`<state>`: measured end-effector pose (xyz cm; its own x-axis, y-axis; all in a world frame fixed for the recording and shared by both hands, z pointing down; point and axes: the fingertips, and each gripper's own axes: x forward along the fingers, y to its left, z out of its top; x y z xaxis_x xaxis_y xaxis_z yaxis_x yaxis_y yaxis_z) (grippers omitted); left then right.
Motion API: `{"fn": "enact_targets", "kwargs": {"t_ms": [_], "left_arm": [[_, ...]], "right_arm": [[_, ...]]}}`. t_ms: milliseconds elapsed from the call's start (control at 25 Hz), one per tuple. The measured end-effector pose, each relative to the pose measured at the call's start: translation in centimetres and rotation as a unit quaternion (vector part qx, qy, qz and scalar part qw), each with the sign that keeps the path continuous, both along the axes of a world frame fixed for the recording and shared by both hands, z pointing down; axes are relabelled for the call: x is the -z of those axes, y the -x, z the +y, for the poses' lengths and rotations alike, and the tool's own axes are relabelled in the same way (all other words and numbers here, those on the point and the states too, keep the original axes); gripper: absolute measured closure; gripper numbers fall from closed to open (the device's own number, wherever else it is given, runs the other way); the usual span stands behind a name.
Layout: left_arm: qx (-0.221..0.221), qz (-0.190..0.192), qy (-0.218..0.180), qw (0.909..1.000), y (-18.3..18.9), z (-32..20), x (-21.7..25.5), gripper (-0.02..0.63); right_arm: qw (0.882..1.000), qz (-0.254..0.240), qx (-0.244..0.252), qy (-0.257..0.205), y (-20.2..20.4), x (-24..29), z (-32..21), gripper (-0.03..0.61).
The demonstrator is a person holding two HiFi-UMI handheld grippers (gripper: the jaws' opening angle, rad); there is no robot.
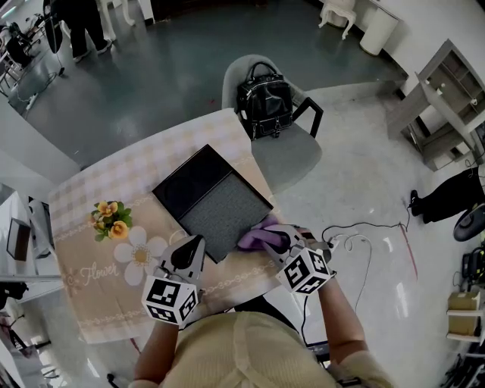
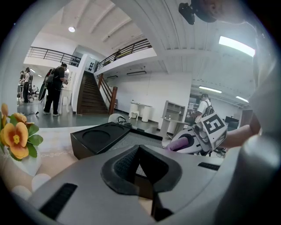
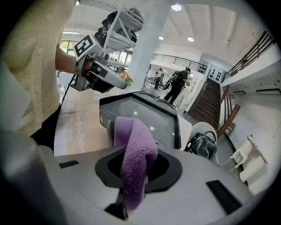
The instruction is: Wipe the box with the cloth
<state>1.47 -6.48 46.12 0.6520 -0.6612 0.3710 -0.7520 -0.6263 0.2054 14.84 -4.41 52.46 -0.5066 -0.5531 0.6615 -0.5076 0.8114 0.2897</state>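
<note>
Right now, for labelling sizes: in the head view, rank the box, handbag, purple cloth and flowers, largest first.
1. Box
2. Handbag
3. Flowers and cloth look alike; the cloth is partly hidden.

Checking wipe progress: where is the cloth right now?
In the head view, the cloth is clamped in the right gripper, at the box's near right edge, right of the left gripper.

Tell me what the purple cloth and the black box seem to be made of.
The purple cloth looks like soft fleece or microfibre: its surface is fuzzy and matte. The black box seems rigid, perhaps plastic or coated board, with straight edges; its grey panel reflects ceiling lights, so it looks smooth and glossy.
</note>
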Motion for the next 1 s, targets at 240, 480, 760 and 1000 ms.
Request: {"fn": "enact_targets", "kwargs": {"t_ms": [240,480,760,1000], "left_arm": [[0.02,-0.001,0.002,0.9998,0.1,-0.3,-0.3,0.6],[0.045,-0.007,-0.01,0.9989,0.0,-0.6,0.0,0.6],[0.062,0.004,-0.012,0.998,0.6,0.0,0.4,0.6],[0.064,0.015,-0.009,0.9978,2.3,0.2,0.2,0.6]], "right_arm": [[1.0,0.004,0.007,0.001,-0.8,-0.3,-0.5,0.506],[1.0,0.006,0.012,-0.004,-1.8,-0.4,-1.2,0.506],[1.0,0.025,0.003,-0.008,-2.7,-0.3,-1.9,0.506],[0.999,0.049,-0.004,-0.004,-2.9,1.0,-1.4,0.506]]}}
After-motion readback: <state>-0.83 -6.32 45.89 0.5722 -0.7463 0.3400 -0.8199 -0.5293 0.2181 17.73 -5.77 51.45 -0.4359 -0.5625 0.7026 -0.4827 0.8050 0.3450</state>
